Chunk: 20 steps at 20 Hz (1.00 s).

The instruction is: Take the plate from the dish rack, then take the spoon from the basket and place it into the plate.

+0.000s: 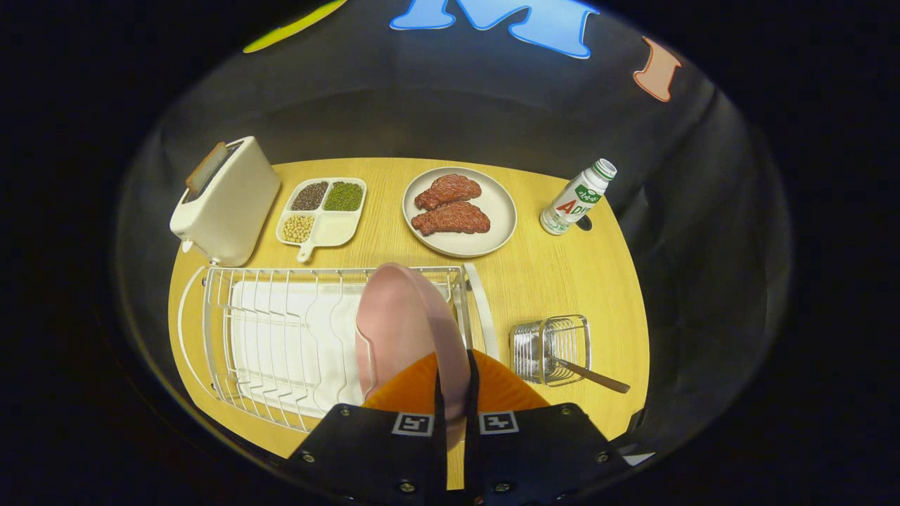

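A pink plate [397,323] stands on edge at the right end of the white wire dish rack [211,316]. My gripper [455,393] is shut on it, one orange finger [408,390] on each side of its near rim. The fingers hide the plate's lower edge, so I cannot tell whether it still rests in the rack. To the right of the rack stands a small wire basket [552,330]. A spoon lies in it, and its brown handle [598,378] sticks out to the right over the wooden table [562,281].
Beyond the rack sit a white toaster [225,200], a divided tray of beans [337,228], a grey plate [500,218] with two pieces of meat and a tilted drink bottle [578,197]. Bare table lies between the rack, the basket and the grey plate.
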{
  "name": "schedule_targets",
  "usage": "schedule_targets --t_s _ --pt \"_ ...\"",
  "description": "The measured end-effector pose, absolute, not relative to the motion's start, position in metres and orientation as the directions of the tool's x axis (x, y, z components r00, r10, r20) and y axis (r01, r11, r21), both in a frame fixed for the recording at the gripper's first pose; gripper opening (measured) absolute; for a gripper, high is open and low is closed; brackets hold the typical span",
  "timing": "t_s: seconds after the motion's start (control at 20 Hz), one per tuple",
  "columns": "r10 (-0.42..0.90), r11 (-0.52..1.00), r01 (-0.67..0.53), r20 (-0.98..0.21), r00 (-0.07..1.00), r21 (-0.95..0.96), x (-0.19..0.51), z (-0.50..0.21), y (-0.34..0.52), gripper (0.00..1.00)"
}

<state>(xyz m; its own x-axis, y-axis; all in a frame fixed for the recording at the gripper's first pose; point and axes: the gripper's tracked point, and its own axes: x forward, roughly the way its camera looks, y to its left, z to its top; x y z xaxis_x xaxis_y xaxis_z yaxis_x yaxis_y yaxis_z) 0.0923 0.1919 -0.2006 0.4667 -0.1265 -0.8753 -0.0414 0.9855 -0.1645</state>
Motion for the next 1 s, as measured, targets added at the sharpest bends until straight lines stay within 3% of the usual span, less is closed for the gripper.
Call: schedule_targets --t_s 0.75,1.0 --pt "-0.232 0.948 -0.083 -0.849 0.475 -0.306 0.100 -0.172 0.196 0.09" --pt "-0.255 0.925 -0.112 -0.810 0.528 -0.364 0.108 -0.140 0.194 0.09"
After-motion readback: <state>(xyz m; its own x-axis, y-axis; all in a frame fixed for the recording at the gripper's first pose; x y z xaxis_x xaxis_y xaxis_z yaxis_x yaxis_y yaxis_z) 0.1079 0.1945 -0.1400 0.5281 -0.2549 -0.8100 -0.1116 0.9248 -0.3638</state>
